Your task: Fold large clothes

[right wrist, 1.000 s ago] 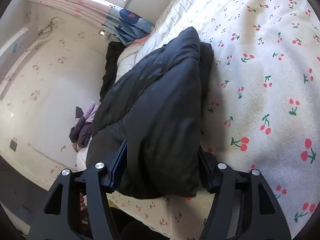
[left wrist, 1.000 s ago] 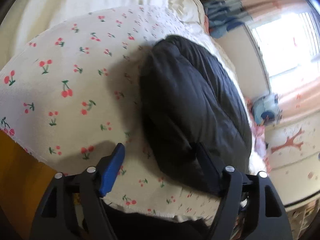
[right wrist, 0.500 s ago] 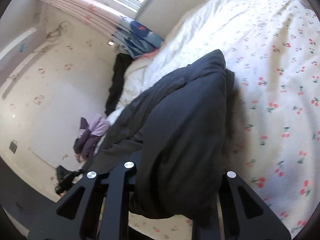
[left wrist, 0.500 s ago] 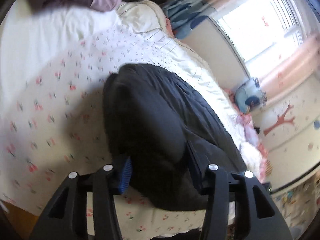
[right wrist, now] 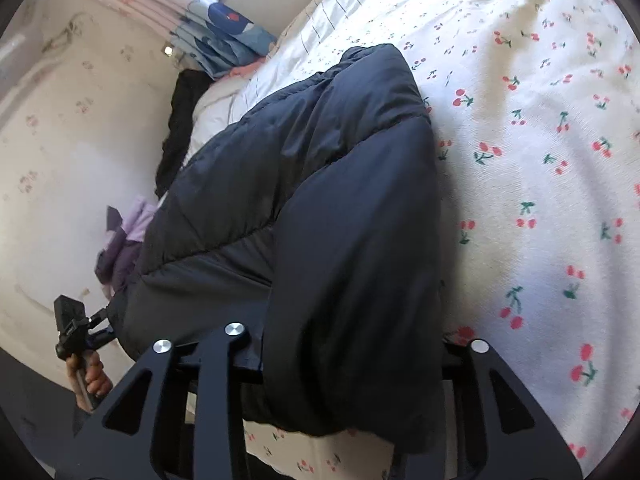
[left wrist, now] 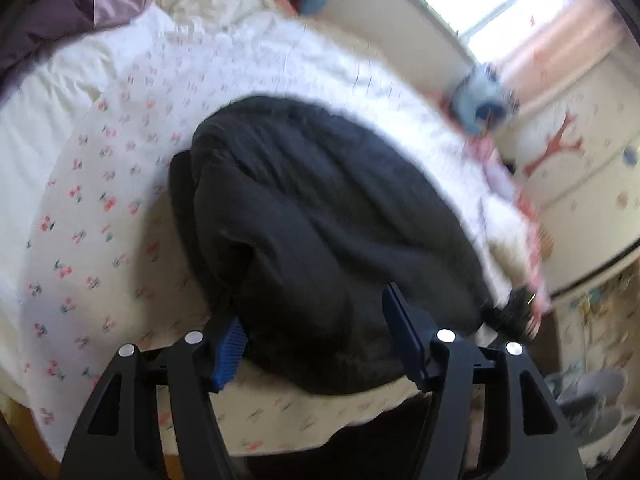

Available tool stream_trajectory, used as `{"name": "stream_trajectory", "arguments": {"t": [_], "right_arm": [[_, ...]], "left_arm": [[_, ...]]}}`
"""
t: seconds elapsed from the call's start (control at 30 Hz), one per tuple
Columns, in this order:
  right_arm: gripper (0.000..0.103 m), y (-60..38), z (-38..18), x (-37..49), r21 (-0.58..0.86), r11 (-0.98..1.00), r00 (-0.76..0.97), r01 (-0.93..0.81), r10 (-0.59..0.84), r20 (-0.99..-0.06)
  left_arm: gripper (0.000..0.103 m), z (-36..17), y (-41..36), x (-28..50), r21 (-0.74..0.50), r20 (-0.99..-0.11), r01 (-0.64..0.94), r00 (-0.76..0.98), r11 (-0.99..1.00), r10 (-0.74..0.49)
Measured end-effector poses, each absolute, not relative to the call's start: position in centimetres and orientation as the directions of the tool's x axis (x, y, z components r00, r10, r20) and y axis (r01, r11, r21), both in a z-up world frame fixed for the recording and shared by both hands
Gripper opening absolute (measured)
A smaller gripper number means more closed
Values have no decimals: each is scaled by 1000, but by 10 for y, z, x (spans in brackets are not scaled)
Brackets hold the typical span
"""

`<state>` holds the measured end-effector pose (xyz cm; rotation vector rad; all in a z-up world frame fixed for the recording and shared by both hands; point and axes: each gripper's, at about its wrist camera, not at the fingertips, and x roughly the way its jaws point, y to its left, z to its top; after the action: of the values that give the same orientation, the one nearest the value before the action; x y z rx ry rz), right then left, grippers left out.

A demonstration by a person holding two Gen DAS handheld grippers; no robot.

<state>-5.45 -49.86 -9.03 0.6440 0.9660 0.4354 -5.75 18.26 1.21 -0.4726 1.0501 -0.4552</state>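
Left gripper (left wrist: 316, 336): nearest in the left wrist view; black frame with blue ribbed pads; its fingers stand apart on either side of the jacket's near end, and whether they pinch the cloth cannot be told, as the view is blurred.
Right gripper (right wrist: 352, 356): black frame with silver bolts; its fingers stand apart, a thick fold of the jacket filling the gap between them and hiding the tips; whether they press on it cannot be told.
Jacket (right wrist: 320, 208): dark navy to black puffer, quilted in broad padded panels with a slight sheen; folded into a bulky bundle lying on the bed, near end at the bed's edge; long axis runs from the grippers away across the bed.
Sheet (right wrist: 540, 140): cream cotton with small red cherries and green stems, softly wrinkled, under and beside the jacket.
Left hand (right wrist: 90, 376): seen from the right wrist view, gripping the other tool's handle.
Purple garment (left wrist: 76, 4): crumpled, far on the bed.
Blue bedding (right wrist: 224, 44): folded, far end.
Writing: none readable.
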Motion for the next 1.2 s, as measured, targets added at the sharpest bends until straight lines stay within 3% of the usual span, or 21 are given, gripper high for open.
{"name": "stream_trajectory", "arguments": {"t": [0.13,0.27,0.33,0.43,0.5,0.6,0.67,0.7,0.8,0.87,0.97,1.03,1.1,1.2], "right_arm": [[45,-502,-80,-67,620,783,513,-52,554,-656],[49,-514,-53,-88,527,849,613,-17,425,-666],[50,-513,-29,-98,500,864,698,-56,392,-599],[61,-494,-5,-95,500,852,745,-159,436,-506],[64,-472,-7,-80,482,854,711,-198,463,-529],[64,-447,-33,-61,411,892,637,-190,430,-640],[64,-439,-67,-47,406,896,557,-180,433,-709],[64,-439,-74,-46,418,888,539,-191,451,-711],[64,-439,-59,-50,406,889,547,-213,453,-704],[64,-438,-30,-55,387,875,612,-292,482,-627],[76,-432,-1,-38,334,891,672,-306,451,-588],[76,-423,6,-11,315,903,681,-294,429,-594],[76,-414,3,13,316,905,677,-284,423,-603],[77,-403,-24,51,350,907,638,-233,414,-649]], "left_arm": [[62,-8,198,-80,-574,-726,174,345,800,-595],[62,-2,243,-100,-441,-788,15,473,897,-395],[62,18,266,-109,-494,-712,-18,582,869,-393],[67,43,257,-109,-585,-578,55,672,809,-463],[68,47,227,-101,-603,-530,132,671,787,-519],[68,17,184,-78,-587,-598,140,589,797,-543],[68,-33,169,-61,-512,-728,62,499,857,-471],[68,-50,167,-59,-517,-746,58,460,854,-482],[68,-72,176,-66,-552,-746,57,412,832,-524],[68,-55,183,-70,-564,-735,30,438,825,-518],[69,-8,176,-65,-541,-672,88,553,836,-493],[84,17,164,-50,-522,-620,108,633,846,-463],[88,25,153,-31,-510,-585,106,685,853,-435],[87,-14,145,12,-512,-663,16,629,859,-406]]}}
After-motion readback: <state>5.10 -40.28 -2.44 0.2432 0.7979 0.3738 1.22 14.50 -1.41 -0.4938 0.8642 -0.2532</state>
